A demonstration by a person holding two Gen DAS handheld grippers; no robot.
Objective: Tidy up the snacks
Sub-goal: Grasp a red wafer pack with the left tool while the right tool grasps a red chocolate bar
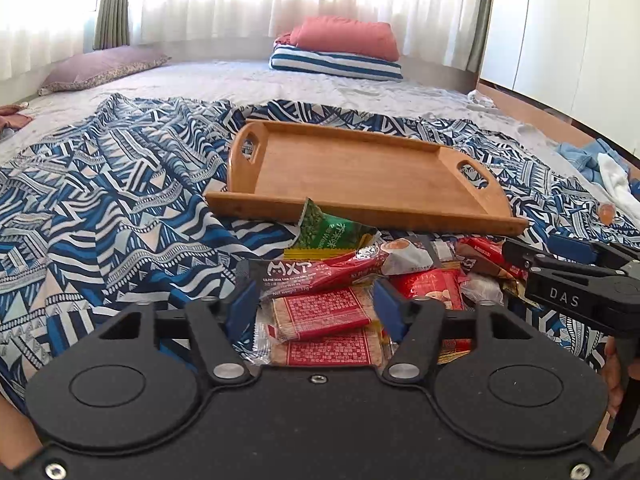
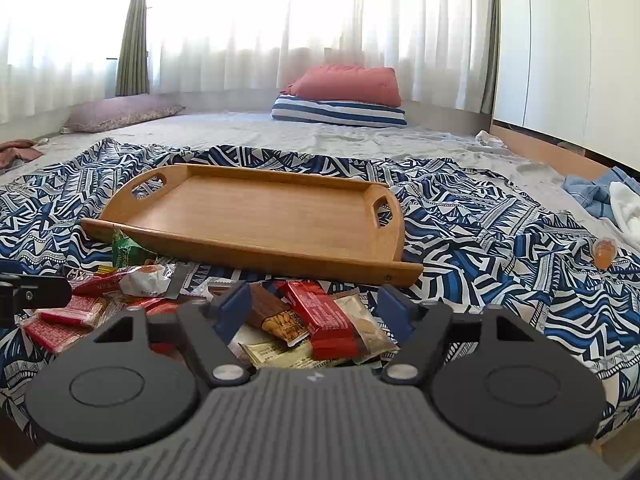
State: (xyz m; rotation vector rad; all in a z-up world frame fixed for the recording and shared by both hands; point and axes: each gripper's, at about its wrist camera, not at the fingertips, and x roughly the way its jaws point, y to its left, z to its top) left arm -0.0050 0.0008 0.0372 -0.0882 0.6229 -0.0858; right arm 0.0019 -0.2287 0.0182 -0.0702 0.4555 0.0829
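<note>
- The left gripper (image 1: 316, 306) is open wide, with its two blue pads far apart. It holds nothing.
- Right between its pads lie flat red cracker packs (image 1: 324, 314). A dark and red bar marked MXP (image 1: 292, 274) lies across the heap, just past the tips and touching the left pad.
- A green snack bag (image 1: 330, 232) sticks up behind that bar, leaning against the front wall of the wooden tray (image 1: 360, 210).
- The right gripper (image 2: 314, 308) is open wide too, and it holds nothing.
- Between its pads lie a red wrapped bar (image 2: 328, 318), a brown nut bar (image 2: 276, 316) just to its left, and a tan cookie pack (image 2: 366, 326) just to its right. A pale yellow wrapper (image 2: 276, 354) lies under them, closest to the gripper.
- All the snacks sit in one heap on the blue and white patterned blanket (image 1: 100, 200), on the bed (image 1: 240, 76). The heap is just in front of the tray, and no snack can be seen inside the tray.
- The tray lies beyond both grippers, a bit tilted on the rumpled blanket.
- A small orange jelly cup (image 2: 603, 255) sits alone on the blanket, well apart from the heap, off to the right.
- Far back on the bed are a red pillow (image 1: 346, 38) on a striped folded blanket (image 1: 336, 64), and a purple pillow (image 1: 104, 68) to the left.
</note>
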